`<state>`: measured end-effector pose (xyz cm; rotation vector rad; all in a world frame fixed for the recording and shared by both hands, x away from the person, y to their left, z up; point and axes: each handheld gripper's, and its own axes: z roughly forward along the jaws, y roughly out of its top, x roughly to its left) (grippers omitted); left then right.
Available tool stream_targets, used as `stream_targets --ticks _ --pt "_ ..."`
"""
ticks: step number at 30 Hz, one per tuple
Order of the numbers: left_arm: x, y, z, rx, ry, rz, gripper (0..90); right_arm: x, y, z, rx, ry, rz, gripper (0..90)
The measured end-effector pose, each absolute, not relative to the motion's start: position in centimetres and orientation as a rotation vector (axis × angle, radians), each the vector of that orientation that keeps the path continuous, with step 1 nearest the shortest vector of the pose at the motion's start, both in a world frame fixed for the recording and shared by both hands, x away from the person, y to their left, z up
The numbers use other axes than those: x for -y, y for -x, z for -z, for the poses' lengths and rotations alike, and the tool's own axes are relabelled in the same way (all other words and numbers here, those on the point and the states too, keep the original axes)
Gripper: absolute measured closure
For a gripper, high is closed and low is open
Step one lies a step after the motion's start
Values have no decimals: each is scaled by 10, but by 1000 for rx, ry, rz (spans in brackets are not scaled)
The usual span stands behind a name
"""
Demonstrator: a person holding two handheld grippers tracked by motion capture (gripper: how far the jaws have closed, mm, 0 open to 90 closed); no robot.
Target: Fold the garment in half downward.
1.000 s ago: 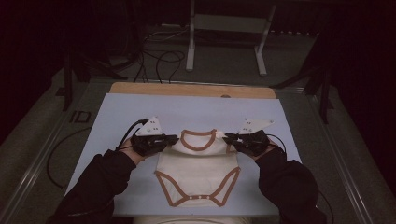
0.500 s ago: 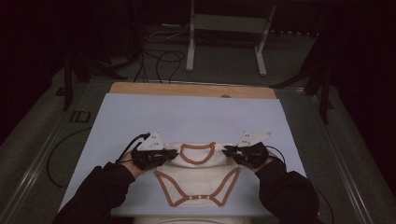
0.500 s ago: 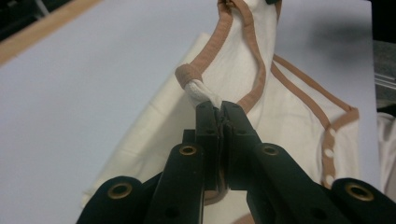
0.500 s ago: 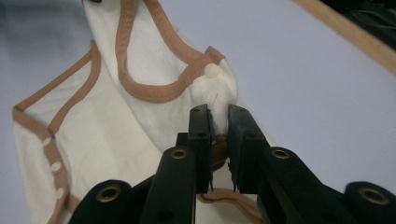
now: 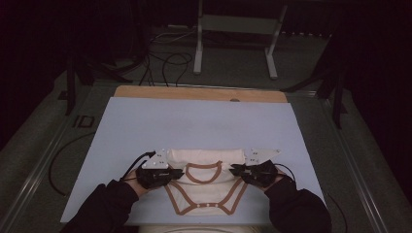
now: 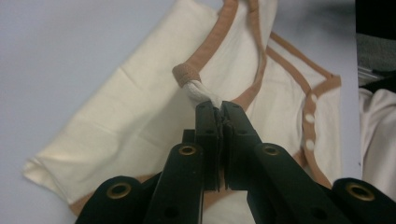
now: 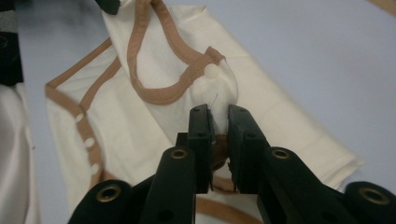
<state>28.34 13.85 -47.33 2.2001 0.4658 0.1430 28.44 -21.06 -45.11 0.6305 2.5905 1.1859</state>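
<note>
Two grippers are engaged on one garment: the left gripper [image 6: 218, 108] has its jaws clamped tight on a twisted pinch of cream cloth at one shoulder of the bodysuit [image 5: 206, 182], just below the rolled end of the tan trim [image 6: 187, 74]; the right gripper [image 7: 218, 114] has its jaws closed on a thicker bunch of cloth at the other shoulder, beside a round snap [image 7: 211, 71], with cloth and a bit of trim filling the narrow gap between them. In the high view the left gripper [image 5: 179, 173] and right gripper [image 5: 234, 170] sit either side of the neck opening. Judged from the drape and creasing, the bodysuit is light, thin and wholly limp; it will sag, fold and slide on itself, and cannot be pushed, only pulled or laid. It looks neither fragile nor slippery. Shoulder seams at the trim are the sound holds, being doubled cloth; the crotch snaps [image 5: 206, 206] mark the other firm edge. The bodysuit lies face up at the near edge of the pale blue surface [image 5: 145, 126], its upper part folded back under the collar. No brand, label or legible writing is visible on any item.
</note>
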Motion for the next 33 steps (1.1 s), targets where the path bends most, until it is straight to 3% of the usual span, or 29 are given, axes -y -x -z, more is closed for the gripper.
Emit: stream_targets --ticks 6,8,10,11,14,17,20,27,33 --pt "-143 -271 482 -425 -2198 -74 839 213 -267 454 -2614 -603 -1224 798" --pt "-145 -262 485 -364 -2198 -14 724 217 -261 455 -2606 -581 -1263 712" --pt "-145 -261 486 -358 -2199 -3 631 219 -259 455 -2606 -586 -1276 684" --pt "-148 -260 486 -360 -2192 -1 593 223 -256 454 -2593 -580 -1299 612" --pt "-150 -261 486 -387 -2172 -1 482 224 -256 453 -2590 -590 -1306 573" --pt "-152 -265 485 -435 -2167 -33 382 223 -258 454 -2576 -590 -1321 478" --pt "-151 -267 484 -446 -2169 -42 269 222 -260 455 -2580 -602 -1316 455" --pt "-149 -271 482 -472 -2154 -60 116 219 -263 458 -2592 -602 -1307 421" --pt "-149 -276 477 -473 -2160 -88 21 217 -270 458 -2575 -620 -1318 293"
